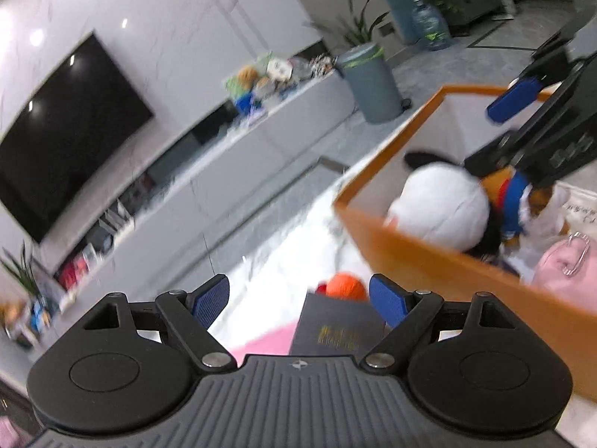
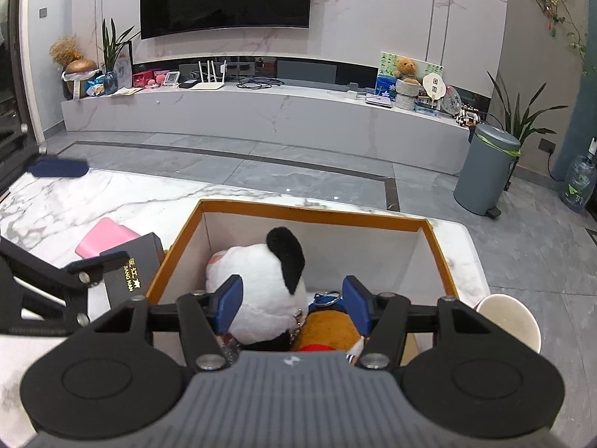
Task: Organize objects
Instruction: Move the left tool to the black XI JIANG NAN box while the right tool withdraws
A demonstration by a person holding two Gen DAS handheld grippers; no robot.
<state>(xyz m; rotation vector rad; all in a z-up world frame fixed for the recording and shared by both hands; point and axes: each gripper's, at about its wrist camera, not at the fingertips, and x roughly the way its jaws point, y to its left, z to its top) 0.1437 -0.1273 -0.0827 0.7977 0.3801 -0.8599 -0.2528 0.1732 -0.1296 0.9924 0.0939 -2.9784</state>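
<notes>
Surface: white marble table (image 2: 112, 201); its far edge faces the TV wall, and its right end stops just past the box.
Left gripper (image 1: 298, 300): fingers spread wide, nothing between them. It hangs over the items left of the box; the left wrist view is motion-blurred.
Pink item (image 2: 106, 237): flat, lying on the table left of the box, partly under the black booklet. Not yet stowed.
Black booklet (image 2: 136, 274): dark cover with gold lettering, resting against or just beside the box's left wall; contact cannot be confirmed. Not yet stowed.
Orange ball (image 1: 345, 286): seen only from the left wrist, on the table near the box's left wall, just beyond the booklet. Not yet stowed.
Box (image 2: 313, 214): orange-rimmed, white inside, open top, standing toward the right end of the table.
Panda plush (image 2: 261, 291): white with black ear, inside the box at its left half.
Brown plush (image 2: 328, 330): inside the box, touching the panda on its right, with blue and red trim.
Right gripper (image 2: 293, 304): fingers spread, poised over the box with both plush toys between them; neither pad clearly presses on a toy.
Pink pouch (image 1: 563, 265): appears to lie in the box near the plush toys.
White cup (image 2: 511, 321): at the table's right edge, outside the box.
Progress: judged partly done. The soft toys are boxed; the three items on the left, and possibly the cup, remain.
</notes>
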